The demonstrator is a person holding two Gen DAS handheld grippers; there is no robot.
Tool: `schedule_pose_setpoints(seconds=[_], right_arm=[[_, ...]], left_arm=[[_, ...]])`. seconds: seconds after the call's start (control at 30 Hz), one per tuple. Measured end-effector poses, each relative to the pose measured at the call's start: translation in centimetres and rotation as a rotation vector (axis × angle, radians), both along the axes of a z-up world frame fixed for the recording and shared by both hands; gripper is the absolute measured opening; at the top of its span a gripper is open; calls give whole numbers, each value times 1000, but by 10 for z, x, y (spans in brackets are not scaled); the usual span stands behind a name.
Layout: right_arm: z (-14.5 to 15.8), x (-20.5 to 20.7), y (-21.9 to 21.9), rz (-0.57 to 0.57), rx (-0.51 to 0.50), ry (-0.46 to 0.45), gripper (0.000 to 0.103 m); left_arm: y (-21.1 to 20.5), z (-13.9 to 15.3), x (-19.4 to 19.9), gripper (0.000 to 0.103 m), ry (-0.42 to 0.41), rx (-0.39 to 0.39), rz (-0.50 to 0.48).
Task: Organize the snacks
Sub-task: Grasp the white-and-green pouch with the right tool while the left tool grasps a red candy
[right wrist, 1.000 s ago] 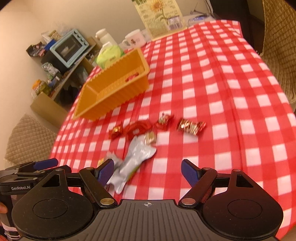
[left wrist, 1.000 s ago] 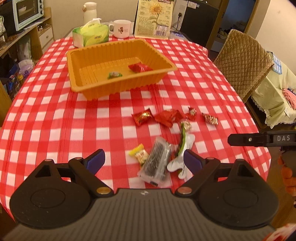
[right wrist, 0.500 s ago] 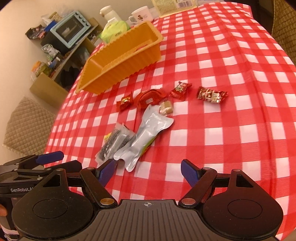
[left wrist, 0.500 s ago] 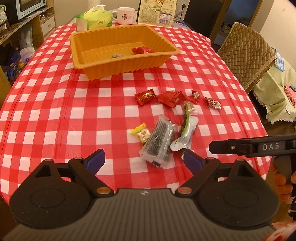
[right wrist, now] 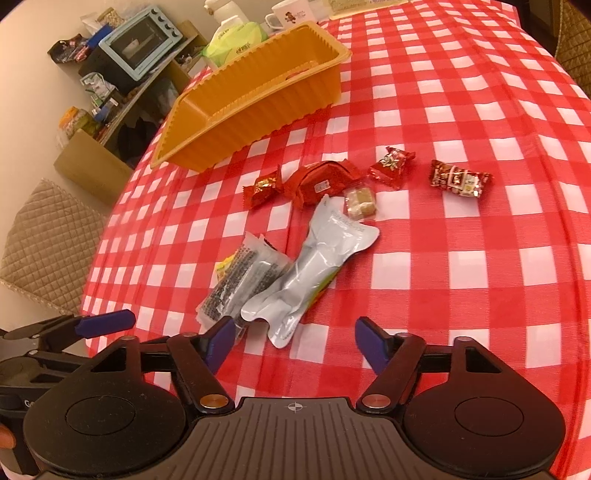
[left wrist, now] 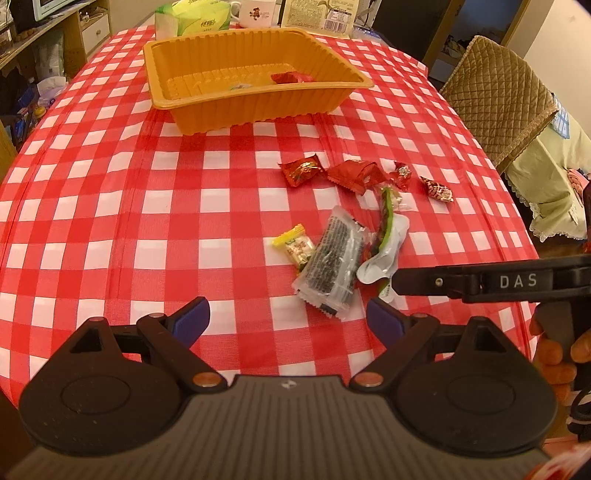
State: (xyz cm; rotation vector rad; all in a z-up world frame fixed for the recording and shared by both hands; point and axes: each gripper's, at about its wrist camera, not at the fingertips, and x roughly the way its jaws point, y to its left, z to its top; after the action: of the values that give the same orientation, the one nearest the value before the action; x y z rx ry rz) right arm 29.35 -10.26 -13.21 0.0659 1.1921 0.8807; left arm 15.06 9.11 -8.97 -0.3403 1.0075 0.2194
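An orange tray (left wrist: 347, 70) (right wrist: 236, 122) stands far back on the checked tablecloth with a red snack (left wrist: 290, 77) and a small green one inside. Several wrapped snacks lie loose nearer me: a silver pouch (right wrist: 314, 273) (left wrist: 384, 254), a clear pack with dark contents (left wrist: 330, 264) (right wrist: 243, 280), a yellow candy (left wrist: 297, 245), and red candies (right wrist: 460, 179) (right wrist: 321, 181) (left wrist: 303, 171). My right gripper (right wrist: 295, 341) hovers just short of the silver pouch, jaws closing, pads touching nothing. My left gripper (left wrist: 286, 319) is open, near the clear pack, nothing between its fingers.
A green tissue box (left wrist: 188, 22), a mug (left wrist: 253, 11) and a printed card (left wrist: 319, 14) stand behind the tray. A quilted chair (left wrist: 498, 92) is at the right table edge. Shelves with a toaster oven (right wrist: 142, 42) line the wall. A hand (left wrist: 554, 347) holds the right gripper's handle.
Both grippers have sunk toward the snack pile, which now looks larger and closer. The right gripper's jaws have narrowed, and its side arm has slid further into the left wrist view.
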Motion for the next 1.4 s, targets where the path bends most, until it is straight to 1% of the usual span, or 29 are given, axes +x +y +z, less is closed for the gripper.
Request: schedule_pose_setpoints(seconds=[0.13,0.3,0.47,0.63,0.8,1.03,1.1,1.2,1.4], right_arm=[[-2,3,9,-23,-2,-1,66],[-5,12,18,-77,-11,-10,56],[-10,21,21,-143,-24,6,48],[-12,23,27,-166,-30,10,45],[-12,22,41,-178,-60,-7,44],[-11,19,50,-164,-96,-63,34],[-11,18,49,-159,-94,-63,31],[-9,16,45,-148,-92,-63,30],[-3,16,23,-175,-93,-73,30]], left_arm=[[6,-2,0,91,-1,1,5],[14,-5,2,91,0,4,4],[20,-7,6,91,-3,7,-6],[23,-9,11,90,-8,16,-21],[24,-11,15,90,-11,28,-40],[26,-15,21,90,-10,30,-64],[27,-14,22,90,-14,32,-73],[28,-14,25,89,-24,44,-89],[31,-12,36,83,-54,86,-134]])
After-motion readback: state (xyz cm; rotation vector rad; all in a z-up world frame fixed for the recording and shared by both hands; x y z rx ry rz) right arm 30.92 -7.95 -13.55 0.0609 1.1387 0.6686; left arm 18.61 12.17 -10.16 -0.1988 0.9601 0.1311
